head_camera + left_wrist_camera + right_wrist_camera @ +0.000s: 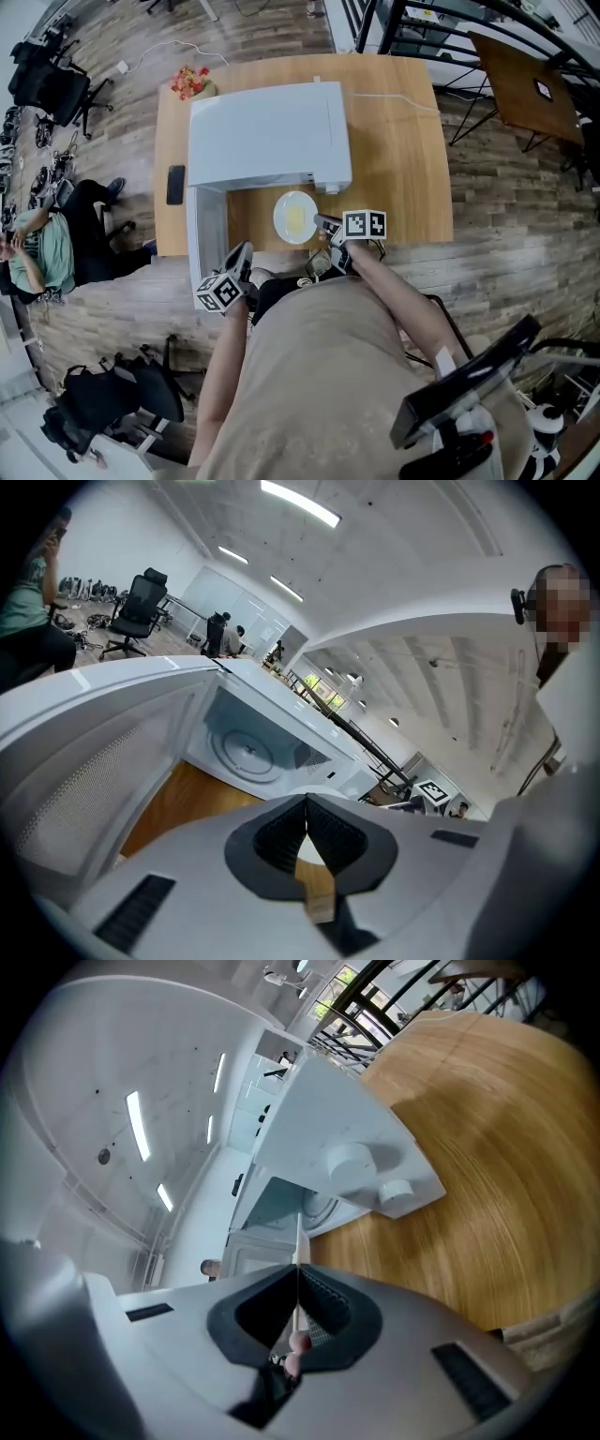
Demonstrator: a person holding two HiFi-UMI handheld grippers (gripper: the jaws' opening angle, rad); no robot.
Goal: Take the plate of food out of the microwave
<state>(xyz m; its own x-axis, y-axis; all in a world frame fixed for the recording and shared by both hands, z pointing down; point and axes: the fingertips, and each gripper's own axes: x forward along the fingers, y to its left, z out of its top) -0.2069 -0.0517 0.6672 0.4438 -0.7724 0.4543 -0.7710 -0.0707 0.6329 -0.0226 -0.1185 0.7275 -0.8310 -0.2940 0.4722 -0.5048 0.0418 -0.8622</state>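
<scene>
before microwave (267, 141), plate (294, 217) level, in right claw (323, 223)

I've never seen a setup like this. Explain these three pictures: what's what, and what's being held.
A person holds two hand tools, each with two jaws and its own camera. The top-down picture comes from a camera on the person's head; the others look along each tool's jaws. On the wooden table stand a white microwave, door open and empty inside, flowers and a flat black object. The right gripper has its jaws shut on the rim of the plate of yellow food, in front of the microwave. The left gripper is shut and empty.
</scene>
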